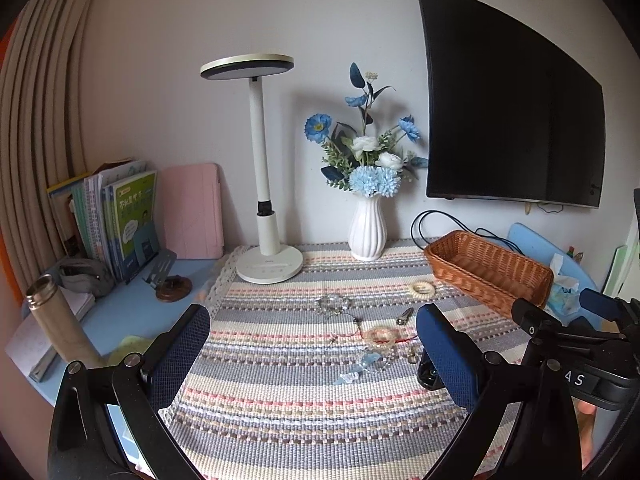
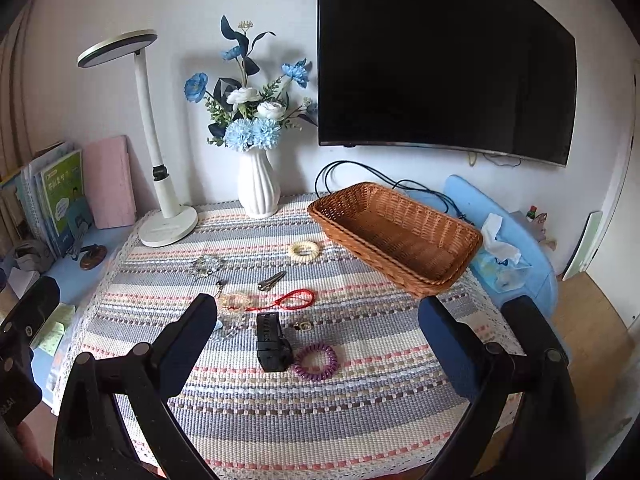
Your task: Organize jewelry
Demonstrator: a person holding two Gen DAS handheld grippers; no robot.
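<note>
- Writing: "A S" in white on the right gripper's body at the right edge of the left view; the green book (image 2: pixel 64 196) at left carries print too small to read.
- Black watch (image 2: pixel 272 340) lies mid-frame, long axis running up-frame; purple coil band (image 2: pixel 316 361) is just right of it.
- Red cord (image 2: pixel 294 299), cream ring (image 2: pixel 304 249), metal clip (image 2: pixel 272 280) lie above—outside the basket (image 2: pixel 448 276).
- Left gripper (image 1: pixel 312 356) and right gripper (image 2: pixel 318 344): jaws wide apart, empty.
</note>
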